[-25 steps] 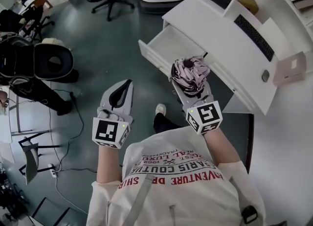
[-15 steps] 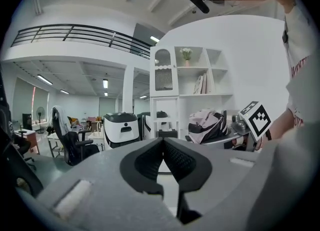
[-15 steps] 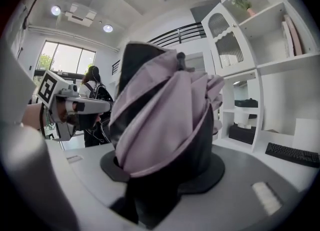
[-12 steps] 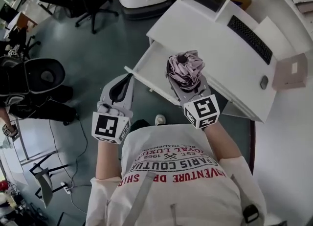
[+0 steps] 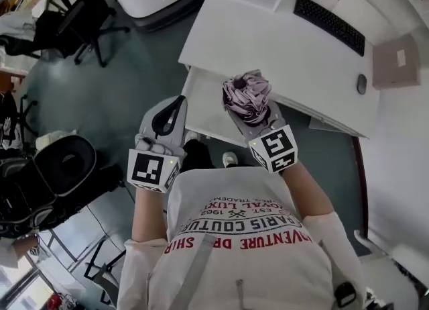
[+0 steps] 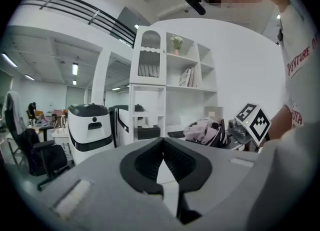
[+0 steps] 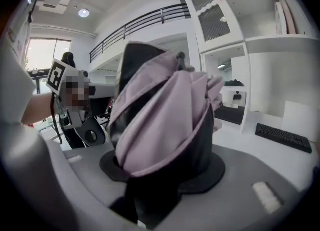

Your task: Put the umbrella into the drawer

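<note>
Umbrella [image 5: 245, 94], folded into a mauve and black bundle, stands clamped between the jaws of the right gripper [image 5: 253, 115], whose pads press on its lower part. In the head view it shows above the open white drawer [image 5: 201, 104], at the front edge of the white desk [image 5: 268, 40], and is not yet inside. The left gripper [image 5: 175, 107] hangs beside it over the floor, its jaws together and holding nothing.
</note>
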`<action>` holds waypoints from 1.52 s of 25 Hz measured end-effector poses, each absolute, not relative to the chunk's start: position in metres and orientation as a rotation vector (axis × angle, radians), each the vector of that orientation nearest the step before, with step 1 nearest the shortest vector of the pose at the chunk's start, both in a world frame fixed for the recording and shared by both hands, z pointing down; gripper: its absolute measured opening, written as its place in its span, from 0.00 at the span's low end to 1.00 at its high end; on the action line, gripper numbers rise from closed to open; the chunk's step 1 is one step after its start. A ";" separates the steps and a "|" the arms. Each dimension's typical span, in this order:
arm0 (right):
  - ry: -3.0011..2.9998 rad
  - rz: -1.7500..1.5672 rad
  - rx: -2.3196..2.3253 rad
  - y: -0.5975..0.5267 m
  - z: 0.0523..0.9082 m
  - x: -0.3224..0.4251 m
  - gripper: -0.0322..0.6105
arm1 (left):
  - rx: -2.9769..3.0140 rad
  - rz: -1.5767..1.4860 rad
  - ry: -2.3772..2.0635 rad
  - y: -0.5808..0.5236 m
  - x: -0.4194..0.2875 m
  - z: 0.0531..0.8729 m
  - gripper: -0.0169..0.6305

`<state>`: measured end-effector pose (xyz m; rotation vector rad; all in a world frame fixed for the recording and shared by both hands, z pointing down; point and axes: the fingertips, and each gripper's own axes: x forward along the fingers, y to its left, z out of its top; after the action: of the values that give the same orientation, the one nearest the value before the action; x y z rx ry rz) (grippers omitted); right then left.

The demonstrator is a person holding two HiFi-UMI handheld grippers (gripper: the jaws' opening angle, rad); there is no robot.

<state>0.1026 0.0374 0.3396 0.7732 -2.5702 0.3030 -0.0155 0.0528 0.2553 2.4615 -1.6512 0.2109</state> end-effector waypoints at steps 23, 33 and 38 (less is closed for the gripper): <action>-2.009 0.706 0.546 0.025 0.616 0.033 0.39 | 2.621 0.309 -1.026 -0.060 -0.047 0.427 0.04; -1.868 0.791 0.504 0.025 0.719 0.035 0.39 | 2.513 0.366 -1.079 -0.051 -0.074 0.483 0.04; -1.864 0.809 0.432 0.029 0.748 0.026 0.39 | 2.504 0.372 -1.068 -0.053 -0.079 0.503 0.04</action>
<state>0.0261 0.0291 0.7478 0.4320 -1.8637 0.8090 -0.0788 -0.0528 0.5028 2.5045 -1.0683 0.3723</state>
